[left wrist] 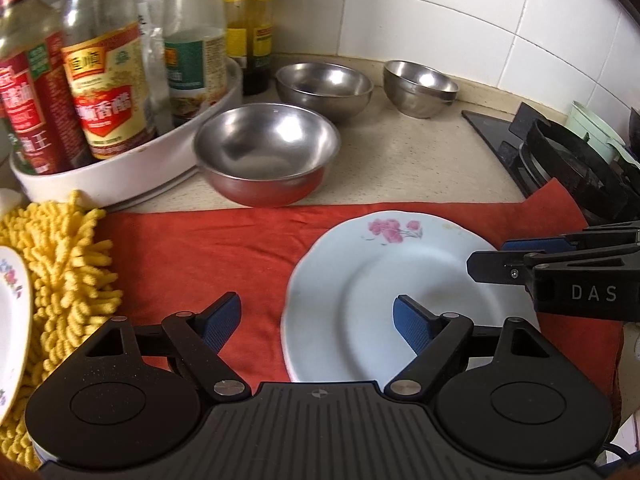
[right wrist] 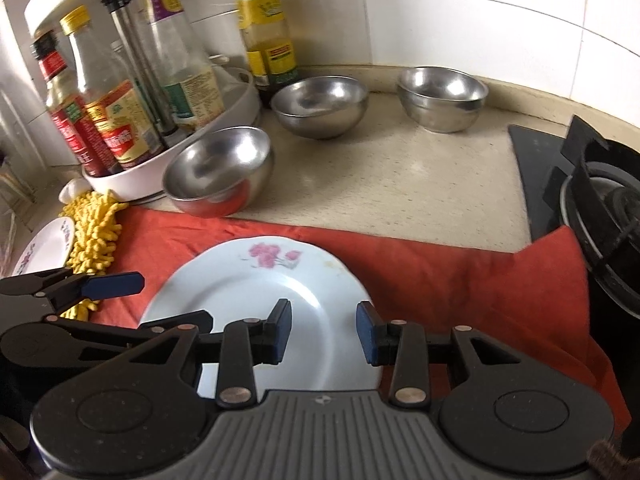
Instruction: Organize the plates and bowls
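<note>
The pale blue plate (right wrist: 256, 304) with pink flowers lies flat on the red cloth (right wrist: 460, 280) at the near edge of the counter (right wrist: 400, 184), and both tools hover over it: the left hand-held gripper (left wrist: 316, 324) stands wide with nothing between its blue pads, its right finger over the plate's well and its left over bare cloth, while the right hand-held gripper (right wrist: 324, 334) is narrowed but not shut, also empty, above the plate's near right part. Lifting this plate is probably the step in hand, and it would go best by bringing one pad under the raised rim and the other on top, pinching the rim rather than the slick flat centre (the cloth may give a little and let a finger slide beneath). A second flowered plate (left wrist: 10, 320) shows at the far left, beside the yellow chenille mitt (left wrist: 68, 280), a likely place to stack. Behind stand a near steel bowl (left wrist: 266, 154), a middle steel bowl (left wrist: 324, 88) and a far pair of nested bowls (left wrist: 420, 86), all empty as far as can be seen. The white round tray (left wrist: 132, 168) holds several sauce bottles upright.
</note>
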